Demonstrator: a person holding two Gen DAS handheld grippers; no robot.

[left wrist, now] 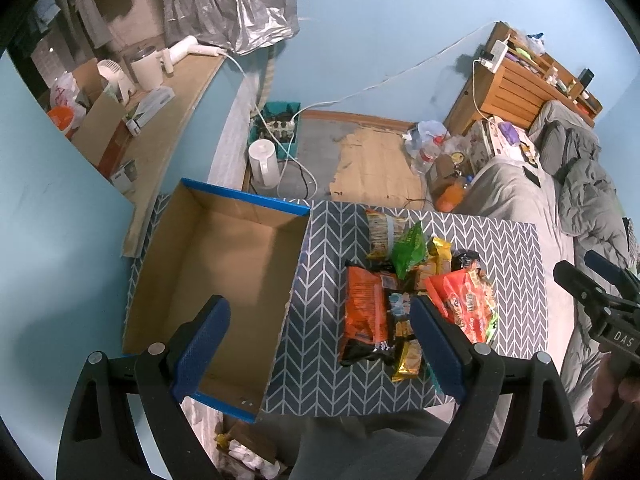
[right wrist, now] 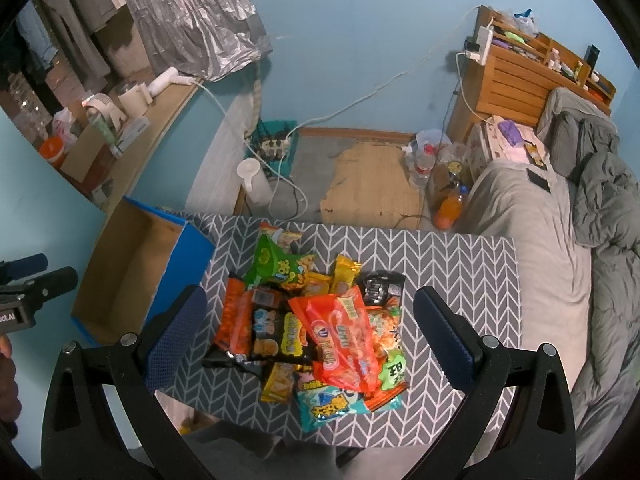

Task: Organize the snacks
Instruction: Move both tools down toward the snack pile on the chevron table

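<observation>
Two large things frame the job: the table (right wrist: 460, 276), under a grey chevron cover, and the box (left wrist: 224, 292), an open cardboard carton with blue edges standing at the table's left end with nothing in it. The snacks (right wrist: 316, 328) lie in one loose heap on the cover, just right of the box and apart from it. By that layout I judge the sorting has not begun (no packet is in the box yet), and the step in hand is choosing a first packet.

The left gripper (left wrist: 320, 344) hovers above the gap between box and heap, jaws spread wide and holding nothing. The right gripper (right wrist: 308, 332) hangs over the heap itself, likewise released and empty. The next move probably calls for dropping one gripper onto a top packet, most likely the red bag (right wrist: 340, 336) that overlies the rest, pinching an edge without dragging its neighbours, then carrying it left over the box wall.

Writing is scarce. The green bag (right wrist: 280, 268) and the teal bag (right wrist: 328, 400) show bold yellow characters, seemingly Chinese, which I cannot read with confidence. The red bag has white lettering, too warped to make out. In the left view the right gripper's body reads "DAS"; in the right view the left one shows a cut-off label, only partly legible.
</observation>
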